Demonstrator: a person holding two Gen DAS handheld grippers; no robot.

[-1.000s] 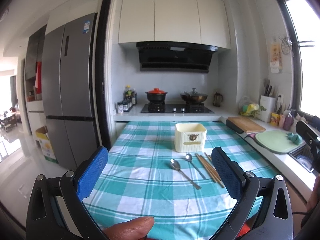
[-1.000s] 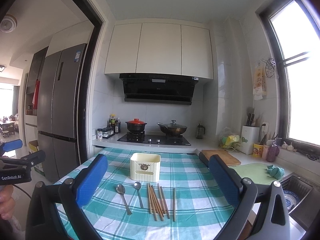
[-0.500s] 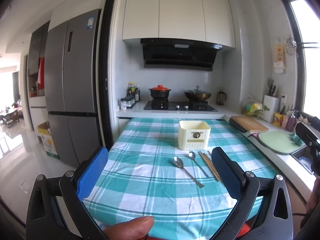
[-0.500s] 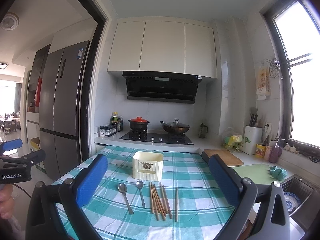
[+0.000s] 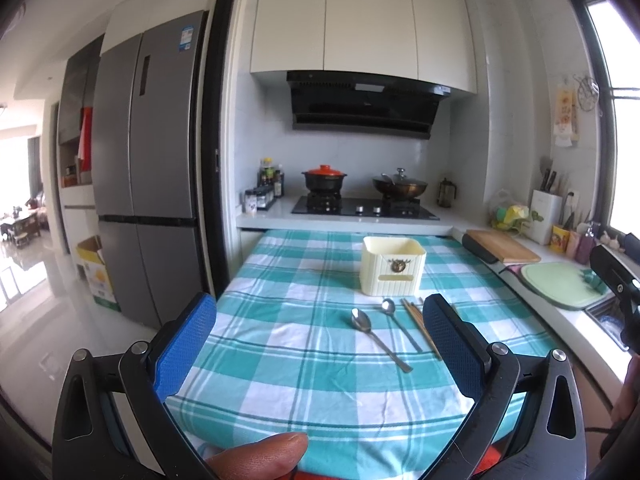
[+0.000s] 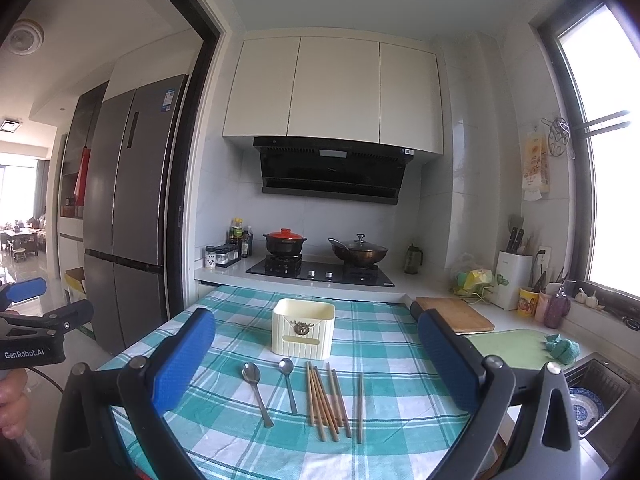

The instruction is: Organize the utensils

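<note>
A cream utensil holder (image 6: 303,333) stands on the teal checked tablecloth (image 6: 384,344); it also shows in the left wrist view (image 5: 392,266). In front of it lie two metal spoons (image 6: 256,390) (image 5: 378,337) and several wooden chopsticks (image 6: 326,400) (image 5: 420,326). My left gripper (image 5: 320,346) is open and empty, held above the table's near left part. My right gripper (image 6: 316,364) is open and empty, above the near edge, facing the utensils. The left gripper also shows at the far left of the right wrist view (image 6: 28,320).
A stove (image 6: 320,270) with a red-lidded pot (image 6: 285,241) and a wok (image 6: 359,250) is at the back. A counter on the right holds a wooden board (image 6: 456,314), a green mat (image 6: 516,346), a knife block (image 6: 512,280) and a sink (image 6: 596,396). A fridge (image 6: 128,216) stands left.
Both grippers have tilted slightly upward and shifted a little, so the table sits lower in each view. Nothing on the table has moved.
</note>
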